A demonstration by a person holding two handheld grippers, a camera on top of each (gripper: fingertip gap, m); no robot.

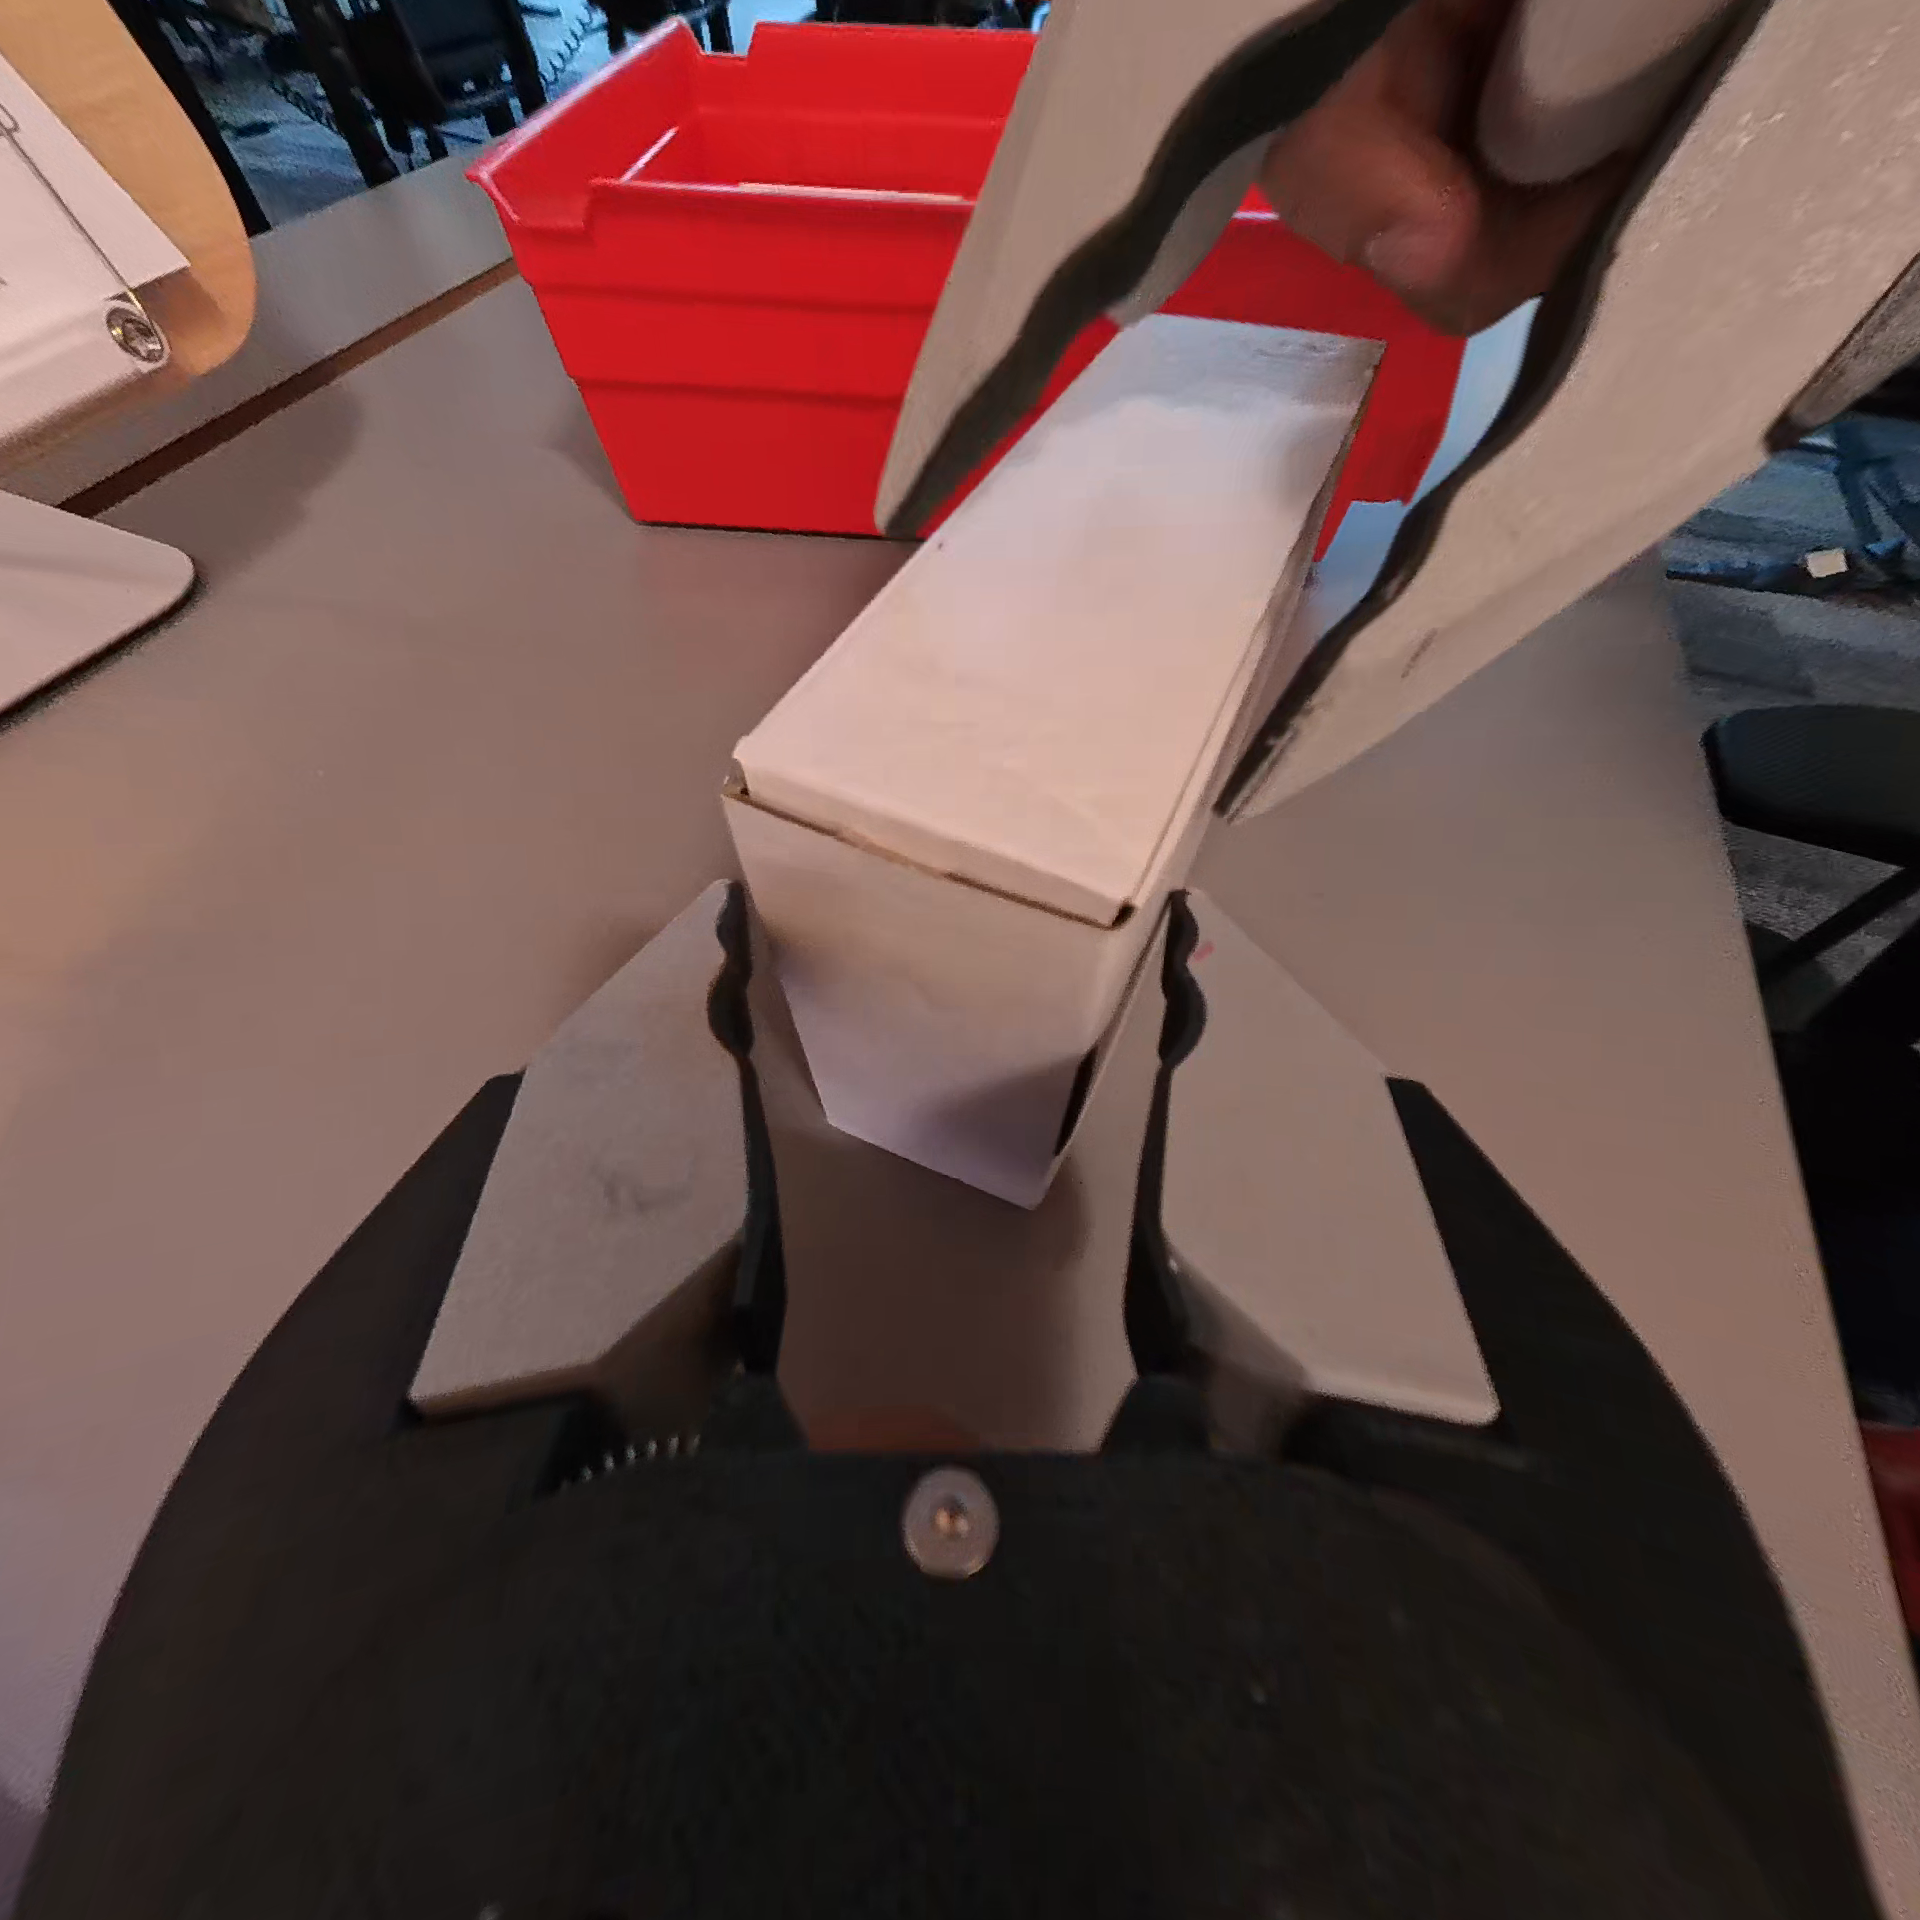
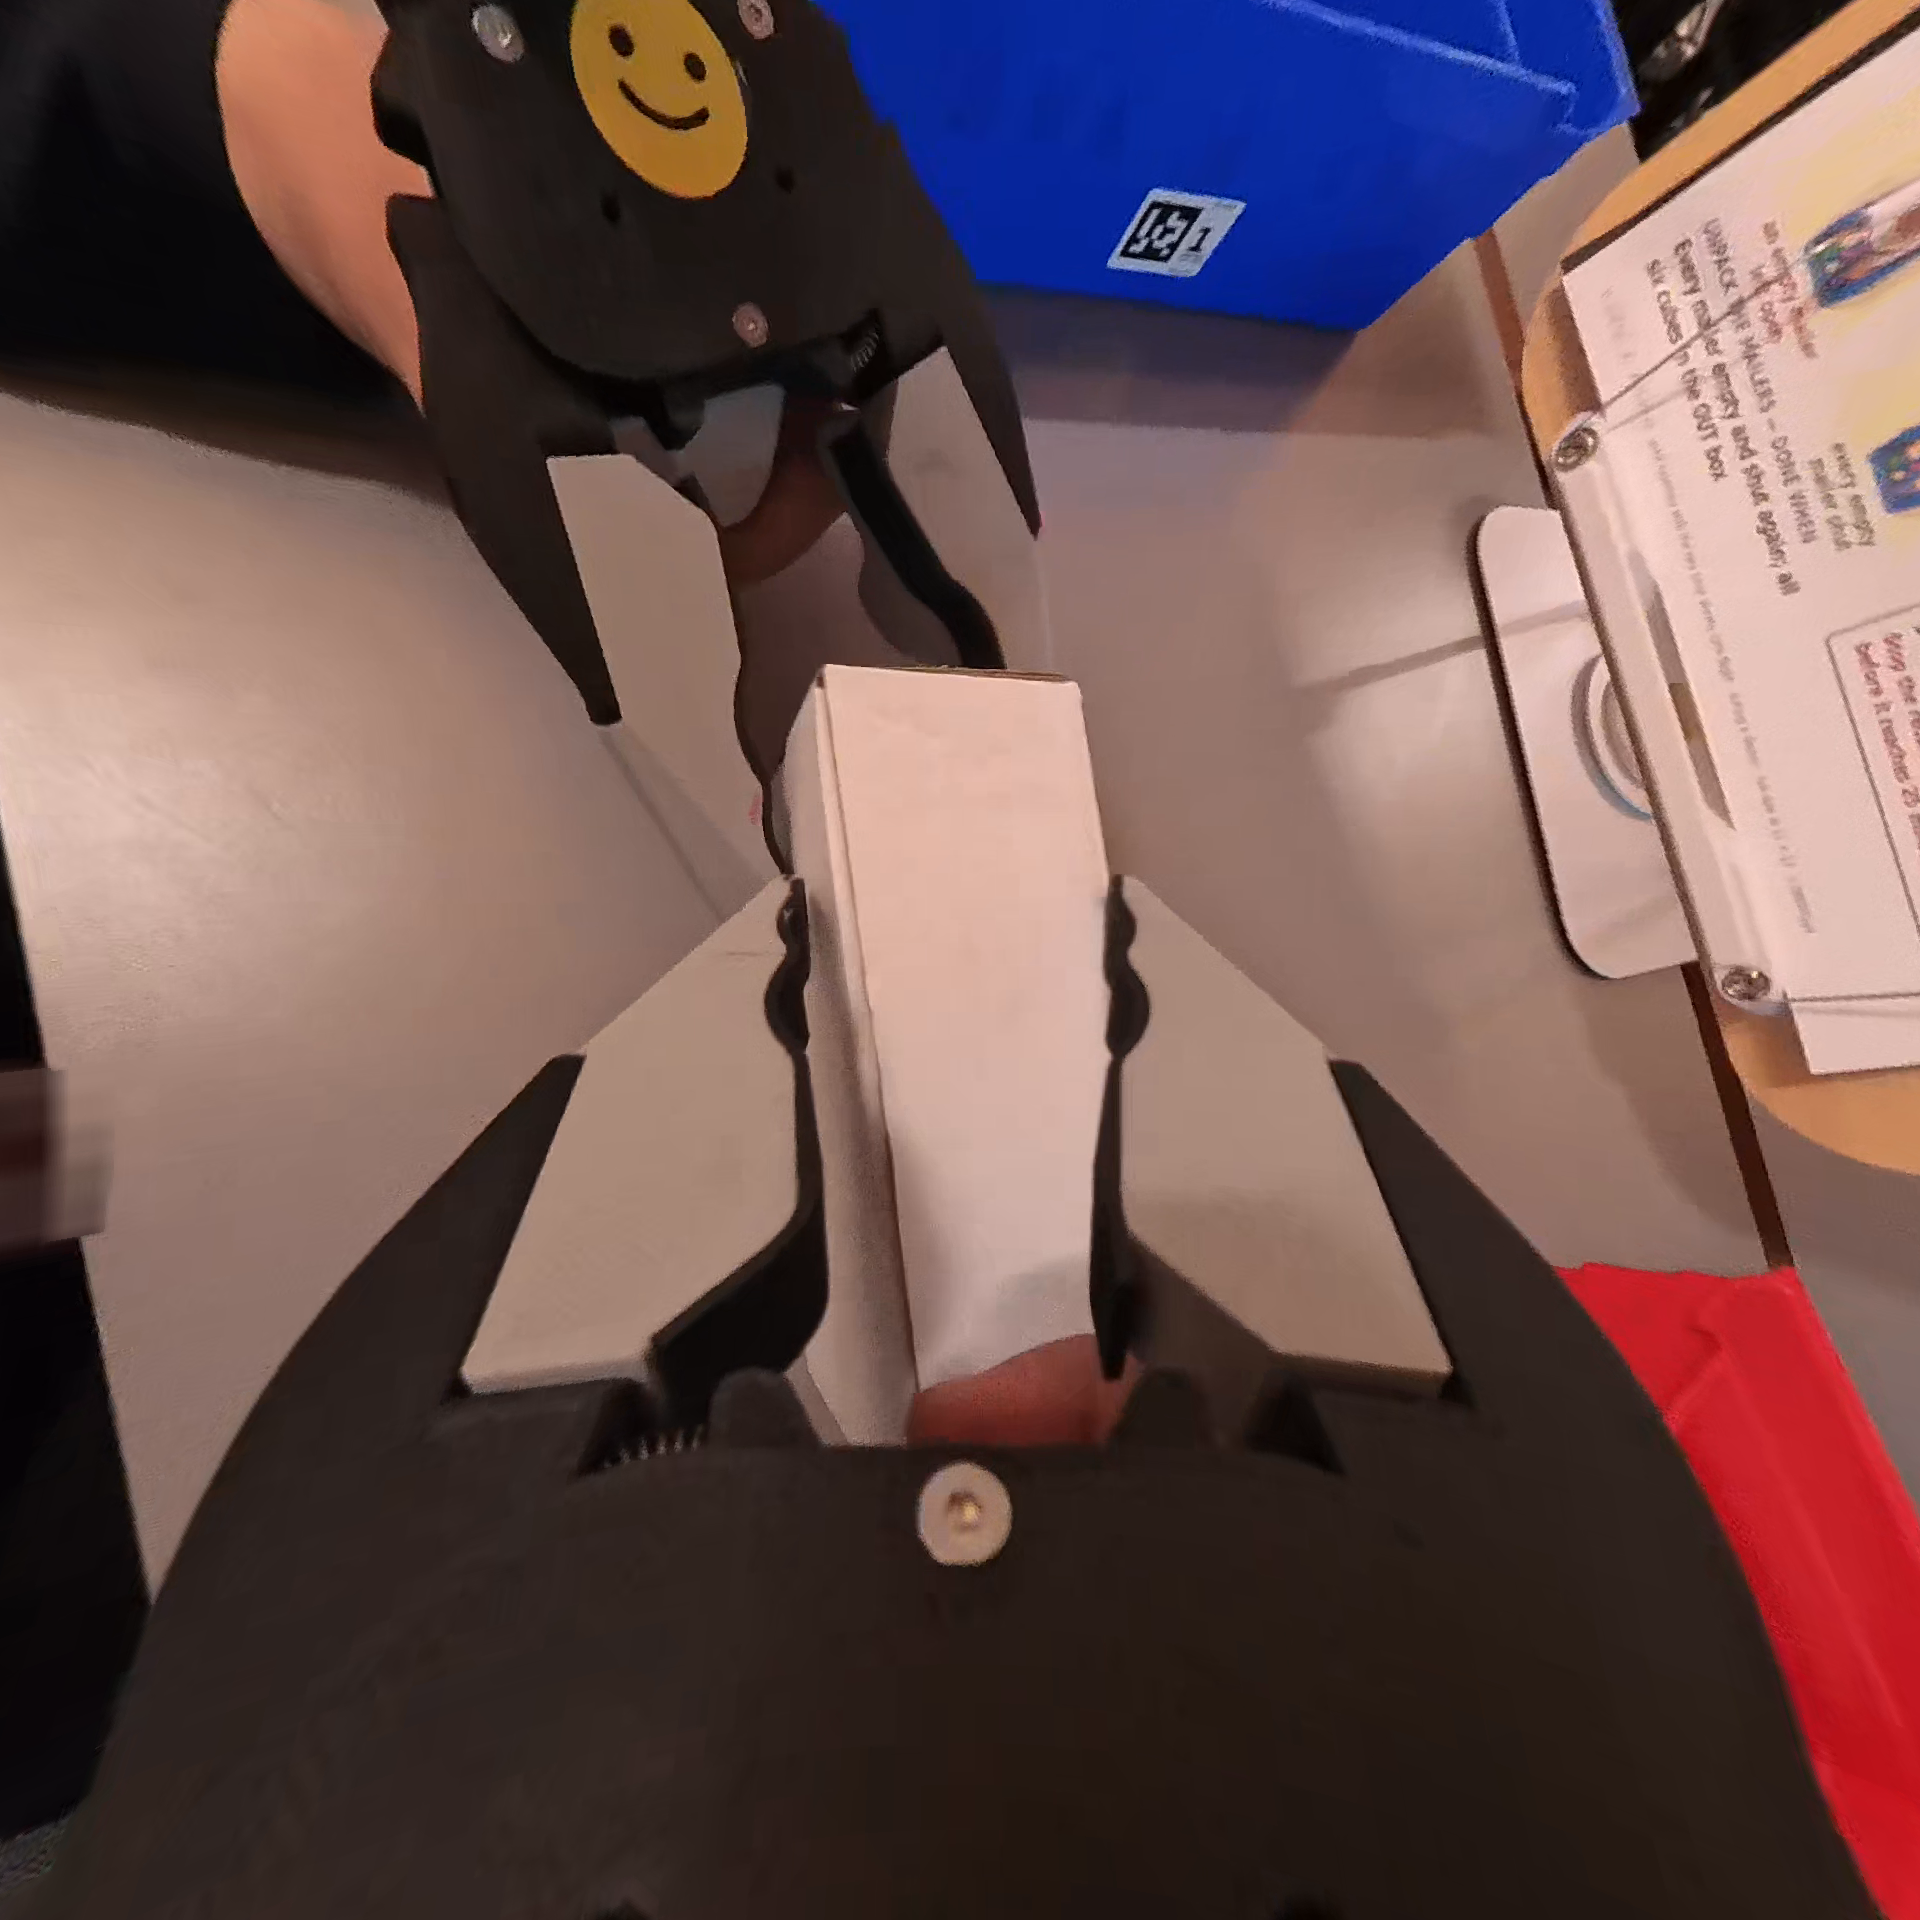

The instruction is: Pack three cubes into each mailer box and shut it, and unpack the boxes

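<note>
Both the left gripper (image 1: pixel 956 925) and right gripper (image 2: pixel 956 914) clasp the white mailer box (image 1: pixel 1039 707) (lid closed)

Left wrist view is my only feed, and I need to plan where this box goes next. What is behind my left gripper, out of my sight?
Observer: A blue bin stands just beyond the left gripper.
Operator: Anything on the bin?
Observer: A small black-and-white square tag on its near wall.
Operator: How does the right gripper sit on the box?
Observer: The right gripper has a pad against each long side of the white mailer box.
</note>
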